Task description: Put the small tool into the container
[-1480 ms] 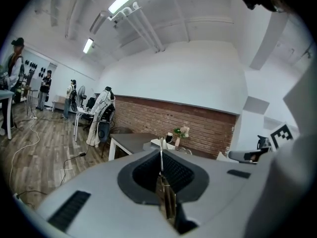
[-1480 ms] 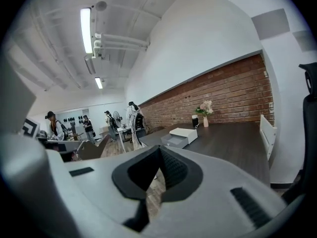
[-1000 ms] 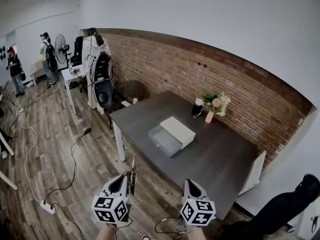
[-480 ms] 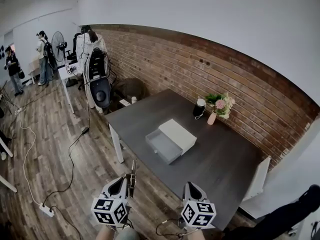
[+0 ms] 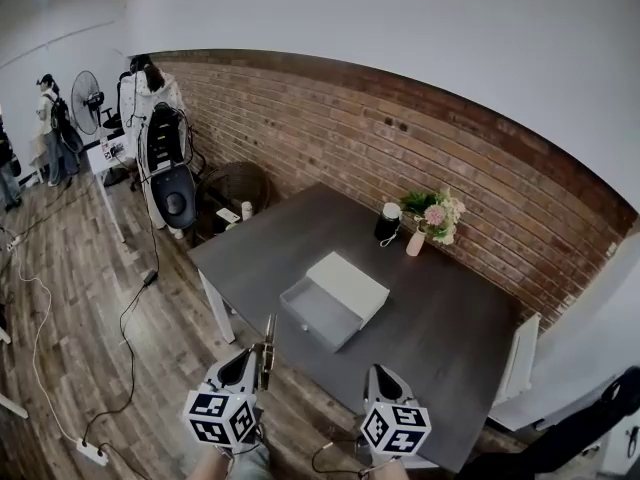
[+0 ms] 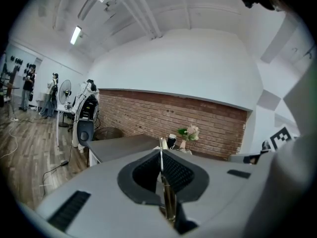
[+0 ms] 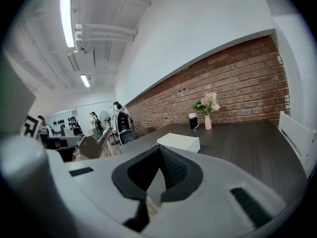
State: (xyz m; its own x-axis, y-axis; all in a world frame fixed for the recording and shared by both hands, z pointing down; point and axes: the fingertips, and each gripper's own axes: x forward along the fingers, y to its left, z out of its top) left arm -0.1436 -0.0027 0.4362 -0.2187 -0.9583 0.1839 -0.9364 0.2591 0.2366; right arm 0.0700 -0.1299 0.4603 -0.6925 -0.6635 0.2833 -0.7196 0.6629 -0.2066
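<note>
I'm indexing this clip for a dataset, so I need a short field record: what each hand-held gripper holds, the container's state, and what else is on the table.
left hand-held gripper: shut on a thin metal tool that sticks up past its jaws
right hand-held gripper: shut, nothing between its jaws
container: white box on the dark table, its drawer pulled open
also on table: vase of flowers, dark cup
tool in container: not yet

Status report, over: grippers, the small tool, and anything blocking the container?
Left gripper shut on small tool. Right gripper shut, empty. Container on table, drawer open, nothing in the way.
</note>
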